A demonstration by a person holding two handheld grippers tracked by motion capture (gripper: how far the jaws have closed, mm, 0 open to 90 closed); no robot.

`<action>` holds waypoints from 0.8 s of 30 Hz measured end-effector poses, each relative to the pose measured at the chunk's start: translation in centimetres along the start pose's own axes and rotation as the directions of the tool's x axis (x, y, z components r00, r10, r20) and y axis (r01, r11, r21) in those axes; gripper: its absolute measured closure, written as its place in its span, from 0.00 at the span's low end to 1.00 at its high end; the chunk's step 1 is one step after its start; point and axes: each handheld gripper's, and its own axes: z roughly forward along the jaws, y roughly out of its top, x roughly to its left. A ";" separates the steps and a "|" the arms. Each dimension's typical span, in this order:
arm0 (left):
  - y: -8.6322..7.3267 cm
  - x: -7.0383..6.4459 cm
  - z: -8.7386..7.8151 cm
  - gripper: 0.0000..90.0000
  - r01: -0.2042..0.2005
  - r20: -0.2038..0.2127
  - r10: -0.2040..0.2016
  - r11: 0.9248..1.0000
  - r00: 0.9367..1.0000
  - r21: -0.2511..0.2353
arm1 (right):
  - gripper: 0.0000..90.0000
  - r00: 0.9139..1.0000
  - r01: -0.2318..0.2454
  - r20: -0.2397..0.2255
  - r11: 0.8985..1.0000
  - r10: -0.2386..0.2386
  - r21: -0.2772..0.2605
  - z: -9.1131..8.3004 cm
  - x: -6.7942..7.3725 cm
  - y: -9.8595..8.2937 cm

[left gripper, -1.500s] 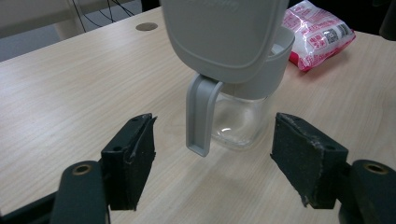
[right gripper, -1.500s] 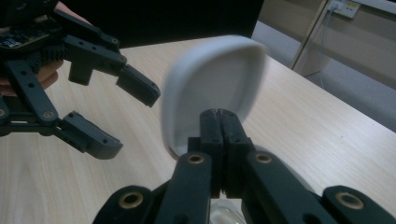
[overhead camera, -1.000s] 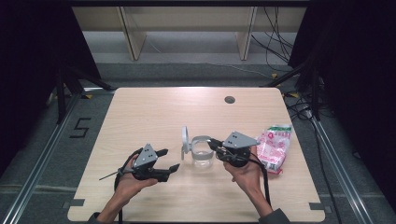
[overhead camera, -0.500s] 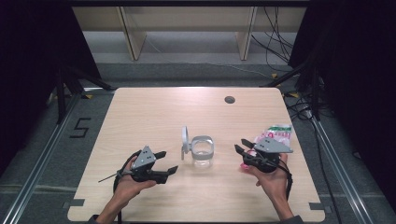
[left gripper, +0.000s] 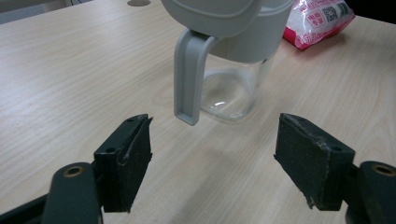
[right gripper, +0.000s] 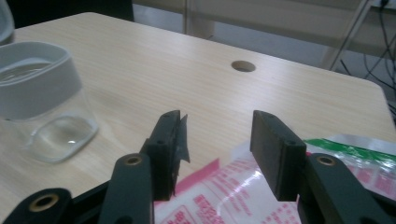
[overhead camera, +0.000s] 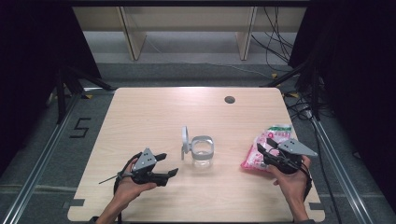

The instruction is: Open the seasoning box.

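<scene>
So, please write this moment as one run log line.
left gripper: open, near jar | right gripper: open, over pink bag | jar lid: open

Clear glass jar (overhead camera: pixel 203 156) with pale grey collar and grey lid (overhead camera: pixel 185 140). Pink and white printed bag (overhead camera: pixel 266 148), green strip at top. Light wood-grain table (overhead camera: pixel 154 116). Black jaws, grey top plates on left gripper (overhead camera: pixel 163 165) and right gripper (overhead camera: pixel 265 150).

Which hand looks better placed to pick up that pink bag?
The right: its gripper hangs open directly over the pink bag, while the left gripper waits beside the jar.
</scene>
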 end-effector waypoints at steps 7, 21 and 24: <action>-0.3 -0.2 0.2 0.29 0.008 0.012 -0.008 1.000 1.000 0.001 | 0.51 0.994 -0.083 0.078 0.996 0.080 0.033 -0.6 -2.3 -1.2; -0.4 -0.4 0.2 0.29 0.018 0.015 -0.018 1.000 1.000 0.005 | 0.42 0.983 -0.132 0.140 0.989 0.122 0.065 -0.5 -4.3 -2.4; -0.5 -0.4 0.1 0.29 0.013 0.015 -0.013 1.000 1.000 0.007 | 0.42 0.976 -0.180 0.137 0.981 0.169 0.067 -0.6 -4.2 -2.4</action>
